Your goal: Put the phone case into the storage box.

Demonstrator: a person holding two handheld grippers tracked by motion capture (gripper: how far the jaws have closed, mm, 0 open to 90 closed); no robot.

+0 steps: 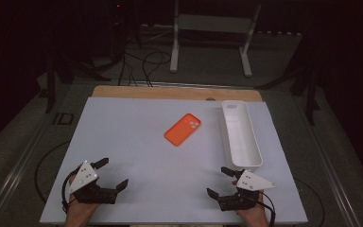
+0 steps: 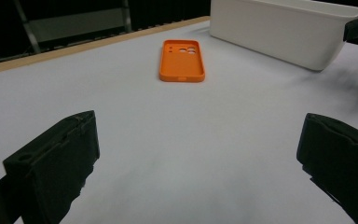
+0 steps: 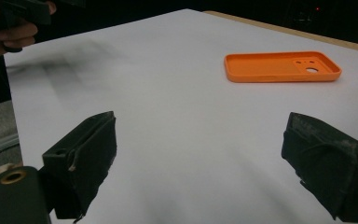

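Note:
An orange phone case (image 1: 183,129) lies open side up near the middle of the white table (image 1: 132,142); it also appears ahead in the left gripper view (image 2: 182,60) and the right gripper view (image 3: 282,66). My left gripper (image 1: 114,173) rests at the near left edge, jaws wide open and empty (image 2: 200,158). My right gripper (image 1: 220,181) sits at the near right edge, also open with nothing between its jaws (image 3: 200,163). Both stand well short of the case.
A long white tray (image 1: 240,135) lies along the table's right side, empty inside, and shows at the far right of the left gripper view (image 2: 279,30). A wooden strip (image 1: 170,92) edges the far side. White stand legs (image 1: 210,42) and cables are on the floor beyond.

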